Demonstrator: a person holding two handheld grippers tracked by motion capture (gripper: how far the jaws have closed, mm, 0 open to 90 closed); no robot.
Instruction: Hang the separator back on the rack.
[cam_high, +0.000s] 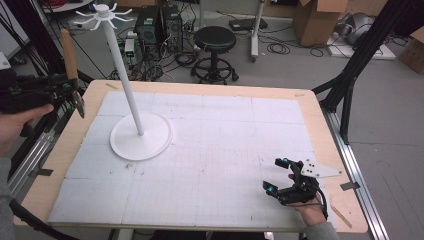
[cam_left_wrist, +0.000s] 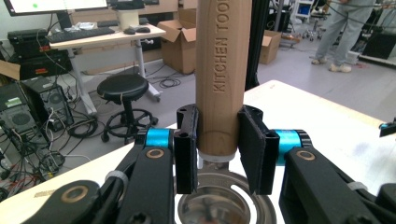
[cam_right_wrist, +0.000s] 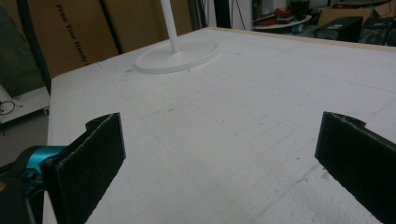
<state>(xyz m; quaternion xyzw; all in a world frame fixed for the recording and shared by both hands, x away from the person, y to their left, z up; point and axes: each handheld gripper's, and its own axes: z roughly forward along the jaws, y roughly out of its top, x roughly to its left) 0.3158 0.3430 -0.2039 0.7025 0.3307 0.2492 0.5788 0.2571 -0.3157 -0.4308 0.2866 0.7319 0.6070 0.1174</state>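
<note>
Utensil beyond table edge

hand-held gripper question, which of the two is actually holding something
The left hand-held gripper, off the table's left edge: its jaws clamp the wooden handle of a kitchen tool. The right hand-held gripper sits wide open over the white mat.

"KITCHEN TOO…" on the wooden handle; "Free Your Hands" on the cardboard box.
</note>
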